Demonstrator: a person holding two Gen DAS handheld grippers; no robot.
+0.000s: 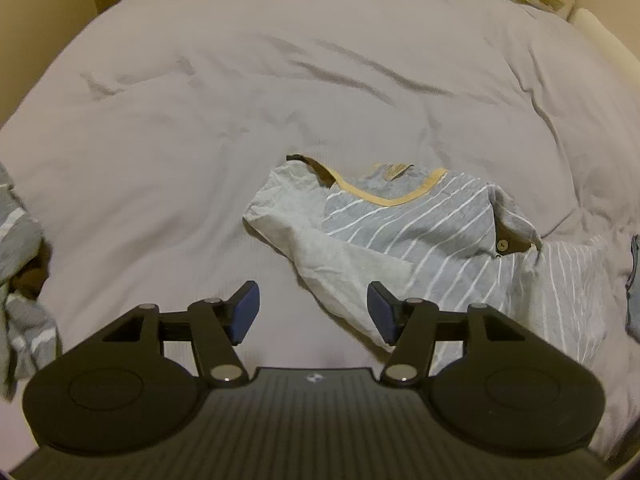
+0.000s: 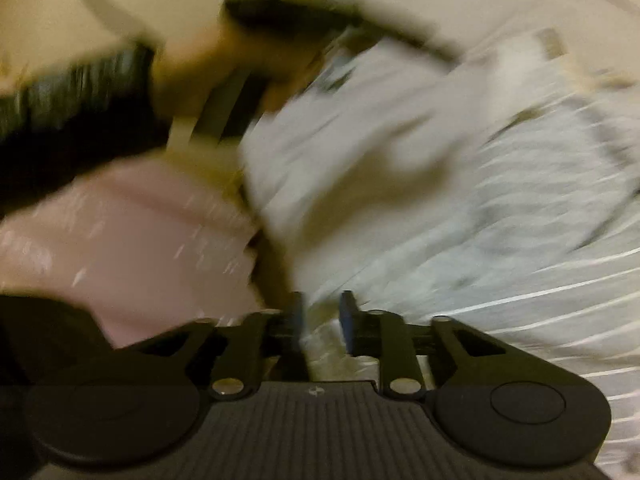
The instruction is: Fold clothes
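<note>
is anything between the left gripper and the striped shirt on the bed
Nothing visible. The left gripper hangs open over the bedcover, and the striped shirt lies just ahead and to its right, its pale edge already reaching the right finger.

The left wrist view is looking down over the bed point(image 1: 280, 80) from above; the right wrist view, blurred, is sitting close against the striped shirt point(image 2: 500, 208), which both are sharing.
</note>
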